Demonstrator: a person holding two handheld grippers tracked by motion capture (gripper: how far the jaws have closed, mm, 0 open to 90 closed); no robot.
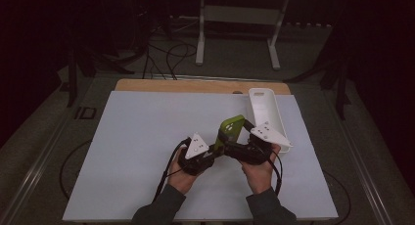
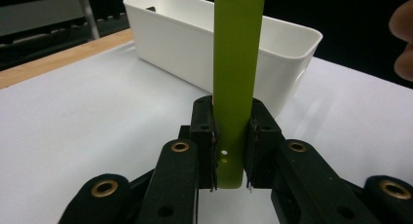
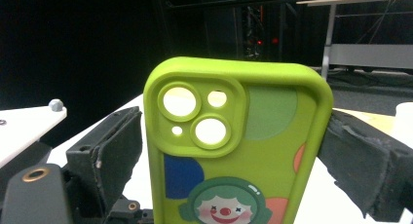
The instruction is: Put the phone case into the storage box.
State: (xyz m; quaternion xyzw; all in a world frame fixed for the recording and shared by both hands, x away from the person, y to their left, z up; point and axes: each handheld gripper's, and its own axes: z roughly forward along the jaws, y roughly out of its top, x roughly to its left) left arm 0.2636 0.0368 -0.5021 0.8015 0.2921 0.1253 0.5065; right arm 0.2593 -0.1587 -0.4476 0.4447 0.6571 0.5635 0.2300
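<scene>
Left claw [image 2: 229, 151] clamped on green phone case [image 2: 237, 83] bottom edge; right claw [image 3: 234, 151] pads flank case sides, grip unclear.

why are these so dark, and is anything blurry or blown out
High view: dim room, surroundings nearly black, the white table sheet the brightest area. Left gripper view: evenly lit and sharp on the green phone case edge and white bin. Right gripper view: the case is sharp, its camera holes showing white, the background dark and murky.
</scene>
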